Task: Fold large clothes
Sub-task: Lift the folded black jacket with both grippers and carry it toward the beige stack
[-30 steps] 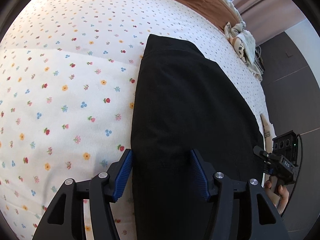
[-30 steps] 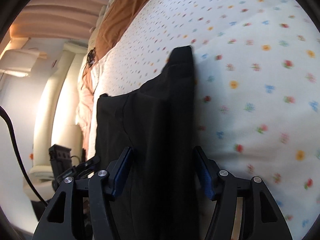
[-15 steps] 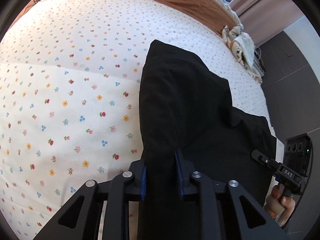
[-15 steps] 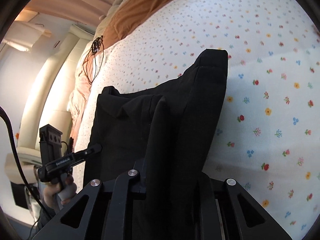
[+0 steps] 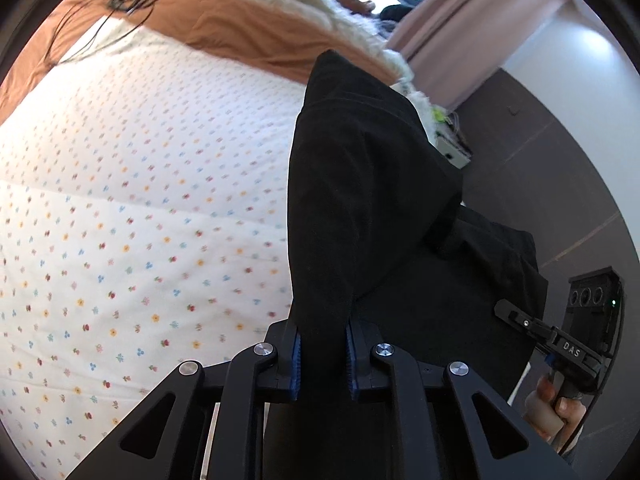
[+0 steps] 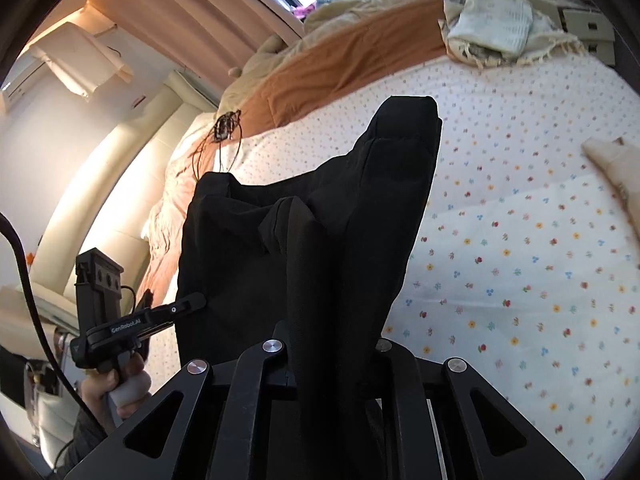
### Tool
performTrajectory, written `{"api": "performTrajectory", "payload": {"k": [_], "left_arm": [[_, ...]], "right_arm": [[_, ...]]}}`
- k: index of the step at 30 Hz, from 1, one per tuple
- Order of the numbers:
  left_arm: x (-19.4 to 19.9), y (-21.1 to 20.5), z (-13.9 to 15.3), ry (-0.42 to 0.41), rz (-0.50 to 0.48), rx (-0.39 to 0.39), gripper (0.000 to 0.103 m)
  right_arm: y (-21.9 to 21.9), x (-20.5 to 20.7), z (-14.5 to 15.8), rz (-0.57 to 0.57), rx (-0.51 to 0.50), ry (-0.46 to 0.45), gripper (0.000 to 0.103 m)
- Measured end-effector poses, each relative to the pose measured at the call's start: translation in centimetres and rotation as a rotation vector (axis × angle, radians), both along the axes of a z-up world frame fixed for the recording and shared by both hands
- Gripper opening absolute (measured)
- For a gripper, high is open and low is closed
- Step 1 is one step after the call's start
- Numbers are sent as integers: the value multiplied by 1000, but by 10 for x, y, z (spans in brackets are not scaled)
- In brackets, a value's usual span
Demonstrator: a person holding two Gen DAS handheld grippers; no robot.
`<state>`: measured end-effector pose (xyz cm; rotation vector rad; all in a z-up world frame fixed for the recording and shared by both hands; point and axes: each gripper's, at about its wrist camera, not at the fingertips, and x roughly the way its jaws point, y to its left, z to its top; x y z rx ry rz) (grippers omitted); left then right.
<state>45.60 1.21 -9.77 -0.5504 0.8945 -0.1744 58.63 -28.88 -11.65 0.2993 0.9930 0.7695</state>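
A large black garment [image 5: 360,184] hangs lifted above the flowered bed sheet [image 5: 140,220]. My left gripper [image 5: 322,354] is shut on its near edge, cloth pinched between the blue pads. In the right wrist view the same black garment [image 6: 360,220] rises in a peaked fold, and my right gripper [image 6: 332,352] is shut on its near edge; the fingertips are hidden by cloth. The right gripper also shows in the left wrist view [image 5: 560,348], and the left gripper in the right wrist view [image 6: 132,324], each at a lower corner of the garment.
An orange blanket [image 6: 340,64] and cream bedding [image 6: 492,20] lie at the far end of the bed. A black cable [image 6: 224,128] lies near the blanket. A beige cloth [image 6: 616,168] sits at the right. A dark wall [image 5: 540,152] borders the bed.
Both grippers closed on the garment's near edge and lifted it off the sheet; the garment now hangs raised and bunched, and the views tilt up toward the room.
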Motion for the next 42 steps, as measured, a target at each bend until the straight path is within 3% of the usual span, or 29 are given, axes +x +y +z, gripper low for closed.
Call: {"api": "performTrajectory", "payload": {"k": [10,13,22,34,42], "left_arm": [[-15,-64,60,-138,-171,-68,17],[-14,-92,70,-154,-219,-90,17],[-1,-195,98,-186,-369,-134,16],[18,-321,119,-202,-528,-167,16],[34,-386,110,-155,-636,-197,16]], "right_arm": [[-45,-62,81,-104,11,-170,14],[-72,-78,106,-123,-30,-236,14],[-153,-102,156,-225,-122,-309,14],[-257,-130,189,-354,-198,-352,14],[-331,-118,187,-451,-199,-318,14]]}}
